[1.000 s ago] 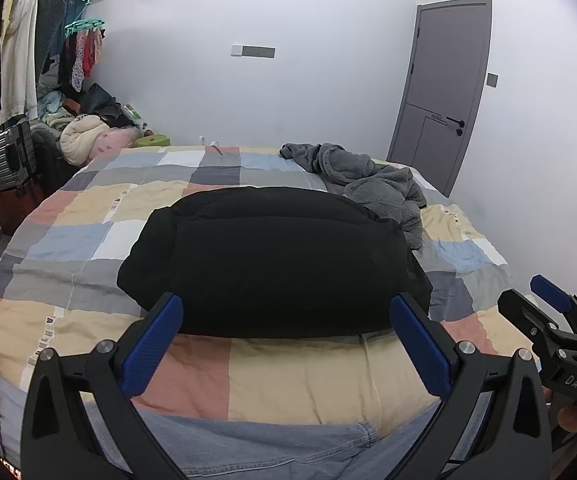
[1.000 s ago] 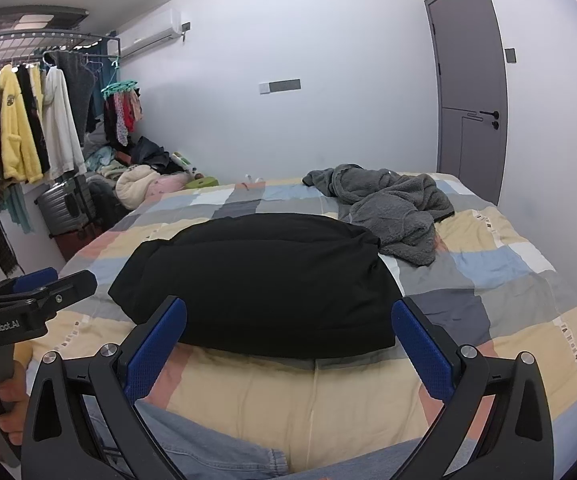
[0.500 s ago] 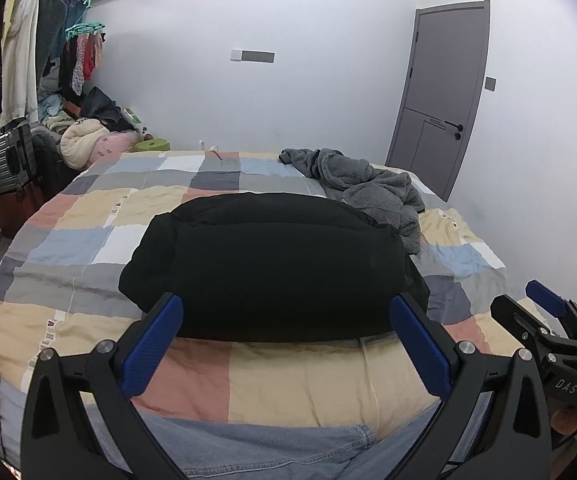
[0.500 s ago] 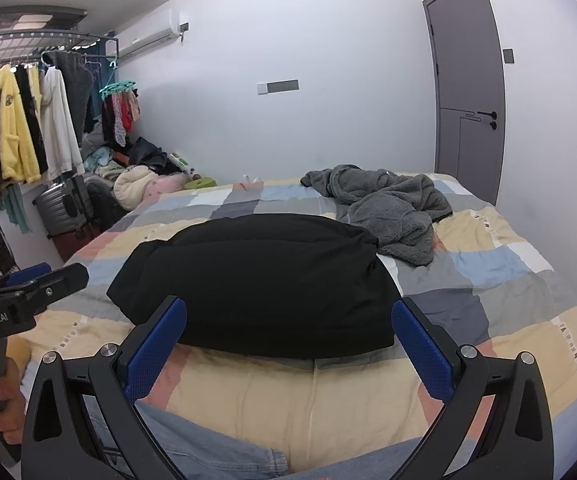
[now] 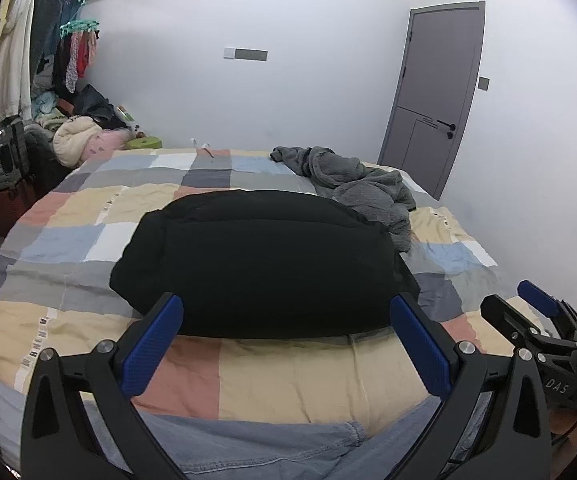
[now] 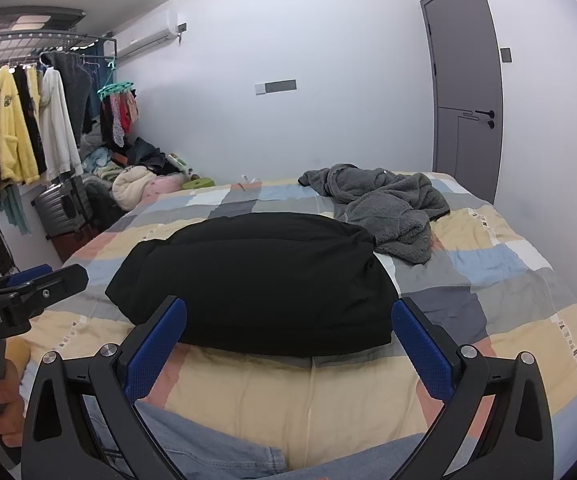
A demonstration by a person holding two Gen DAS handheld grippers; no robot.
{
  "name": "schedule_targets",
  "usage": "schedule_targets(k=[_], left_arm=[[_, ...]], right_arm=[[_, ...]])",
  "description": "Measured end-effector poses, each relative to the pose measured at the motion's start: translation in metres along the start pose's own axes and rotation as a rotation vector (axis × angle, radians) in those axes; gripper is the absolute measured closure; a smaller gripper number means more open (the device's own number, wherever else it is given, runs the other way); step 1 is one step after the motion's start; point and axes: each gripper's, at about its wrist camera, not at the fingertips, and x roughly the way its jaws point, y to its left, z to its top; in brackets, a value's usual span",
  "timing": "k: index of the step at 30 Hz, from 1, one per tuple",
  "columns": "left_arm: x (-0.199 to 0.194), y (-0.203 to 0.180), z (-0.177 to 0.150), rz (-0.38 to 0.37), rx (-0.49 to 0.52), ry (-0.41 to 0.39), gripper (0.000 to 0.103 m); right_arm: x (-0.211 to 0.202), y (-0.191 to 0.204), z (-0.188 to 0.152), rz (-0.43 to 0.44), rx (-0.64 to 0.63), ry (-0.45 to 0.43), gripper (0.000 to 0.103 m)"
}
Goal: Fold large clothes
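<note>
A bulky black garment (image 5: 260,264) (image 6: 256,280) lies folded into a thick bundle in the middle of the bed (image 5: 88,216) (image 6: 508,264). My left gripper (image 5: 288,320) hovers open in front of the bundle's near edge, holding nothing. My right gripper (image 6: 288,320) is open too and holds nothing, at about the same distance from the bundle. Each gripper also appears at the edge of the other's view: the right gripper (image 5: 528,312) at the right, the left gripper (image 6: 40,280) at the left, held by a hand (image 6: 4,404).
A crumpled grey fleece garment (image 5: 360,184) (image 6: 388,208) lies behind the bundle to the right. The person's jeans-clad legs (image 5: 248,448) are at the bed's near edge. A clothes rack (image 6: 20,136), suitcases (image 5: 0,160) and piled laundry stand left; a grey door (image 5: 436,92) right.
Both grippers have drifted slightly back and lower, so the room sits a little higher in view. The black bundle and the grey garment have not moved.
</note>
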Motion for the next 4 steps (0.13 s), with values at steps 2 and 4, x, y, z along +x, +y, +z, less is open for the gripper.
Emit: schedule_targets(k=[2, 4], left_arm=[[0.0006, -0.0007, -0.0007, 0.023, 0.006, -0.001, 0.000], [0.0009, -0.0006, -0.0011, 0.016, 0.005, 0.002, 0.000]], right_arm=[[0.0001, -0.0019, -0.0015, 0.000, 0.007, 0.002, 0.000], [0.0002, -0.0026, -0.0018, 0.001, 0.010, 0.001, 0.000]])
